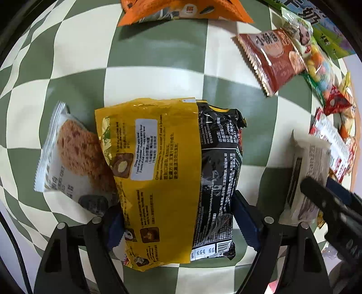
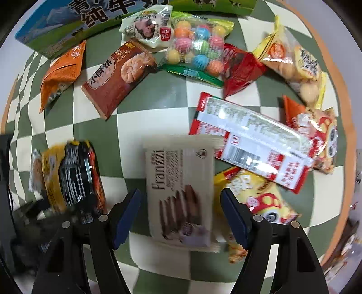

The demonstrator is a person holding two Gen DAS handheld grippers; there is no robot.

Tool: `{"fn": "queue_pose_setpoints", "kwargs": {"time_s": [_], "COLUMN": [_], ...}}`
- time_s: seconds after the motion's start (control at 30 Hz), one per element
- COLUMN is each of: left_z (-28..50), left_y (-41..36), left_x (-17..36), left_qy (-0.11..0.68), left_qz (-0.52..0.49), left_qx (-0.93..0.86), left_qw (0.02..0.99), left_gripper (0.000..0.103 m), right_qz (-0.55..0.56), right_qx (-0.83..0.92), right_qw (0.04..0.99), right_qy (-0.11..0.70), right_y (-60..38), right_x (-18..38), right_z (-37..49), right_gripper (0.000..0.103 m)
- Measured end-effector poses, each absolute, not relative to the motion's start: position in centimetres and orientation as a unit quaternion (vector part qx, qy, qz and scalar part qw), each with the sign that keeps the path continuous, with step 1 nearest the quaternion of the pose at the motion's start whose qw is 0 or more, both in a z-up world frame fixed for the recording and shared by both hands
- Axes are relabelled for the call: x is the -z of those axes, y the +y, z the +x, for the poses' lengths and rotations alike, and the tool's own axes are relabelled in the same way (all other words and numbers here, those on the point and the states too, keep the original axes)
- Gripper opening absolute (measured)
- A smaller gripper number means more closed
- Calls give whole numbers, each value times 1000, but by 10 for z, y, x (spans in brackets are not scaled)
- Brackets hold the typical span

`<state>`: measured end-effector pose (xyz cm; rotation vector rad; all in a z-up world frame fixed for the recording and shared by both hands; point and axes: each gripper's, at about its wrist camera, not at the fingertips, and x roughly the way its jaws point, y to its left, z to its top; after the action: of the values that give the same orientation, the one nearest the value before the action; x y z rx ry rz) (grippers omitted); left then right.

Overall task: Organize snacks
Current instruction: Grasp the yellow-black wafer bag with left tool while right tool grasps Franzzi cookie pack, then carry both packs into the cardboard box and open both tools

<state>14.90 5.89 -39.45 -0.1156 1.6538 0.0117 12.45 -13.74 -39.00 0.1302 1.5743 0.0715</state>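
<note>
My left gripper [image 1: 181, 224] is shut on a bundle: a yellow snack bag [image 1: 153, 171] and a black noodle packet [image 1: 217, 171], with a white cake packet [image 1: 67, 153] tucked against the yellow bag's left side. My right gripper [image 2: 181, 217] is shut on a white Franzzi wafer pack [image 2: 181, 192], held above the checkered cloth. The wafer pack also shows in the left wrist view [image 1: 307, 174], and the bundle [image 2: 70, 178] in the right wrist view.
Loose snacks lie on the green-and-white checkered cloth [image 2: 158, 113]: a brown pastry packet [image 2: 117, 77], an orange seed bag [image 2: 61, 72], a candy-ball bag [image 2: 196, 47], a red packet [image 2: 239, 70], a red-and-white cracker pack [image 2: 251, 140], a milk carton [image 2: 79, 20].
</note>
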Motion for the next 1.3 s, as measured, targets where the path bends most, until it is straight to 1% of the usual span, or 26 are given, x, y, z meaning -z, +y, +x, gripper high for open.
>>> {"fn": "queue_pose_setpoints", "kwargs": {"time_s": [0.03, 0.07, 0.1, 0.27, 0.37, 0.47, 0.67, 0.87, 1.07, 1.2, 1.3], "left_z": [148, 148, 148, 153, 154, 153, 134, 118, 104, 102, 117], "left_y": [59, 58, 59, 82, 83, 80, 66, 59, 49, 50, 51], "left_x": [398, 401, 405, 414, 421, 418, 394, 369, 324, 281, 242], "left_qy": [737, 738, 739, 742, 739, 736, 730, 704, 657, 627, 605], "left_qz": [-52, -52, -54, -61, -59, -56, -43, -24, -19, -33, -42], "left_qx": [-2, 0, 2, 8, 5, 3, 15, 37, 59, 72, 80], "left_qw": [674, 673, 671, 667, 671, 675, 682, 709, 751, 775, 791], "left_gripper": [84, 84, 85, 85, 84, 83, 81, 81, 80, 80, 80], "right_qz": [50, 40, 34, -3, 3, 21, 42, 69, 93, 112, 123], "right_qx": [-31, -33, -34, -71, -67, -58, -47, -55, -65, -77, -90], "right_qw": [703, 704, 703, 699, 692, 688, 709, 732, 760, 778, 791], "right_qy": [709, 709, 710, 711, 719, 723, 702, 676, 640, 613, 593], "right_y": [-132, -128, -121, -101, -94, -92, -113, -146, -167, -178, -175], "right_x": [395, 399, 405, 405, 415, 427, 414, 359, 309, 265, 236], "right_z": [126, 127, 130, 121, 122, 124, 105, 75, 60, 62, 67], "right_gripper": [70, 63, 60, 60, 62, 61, 60, 60, 60, 60, 60]}}
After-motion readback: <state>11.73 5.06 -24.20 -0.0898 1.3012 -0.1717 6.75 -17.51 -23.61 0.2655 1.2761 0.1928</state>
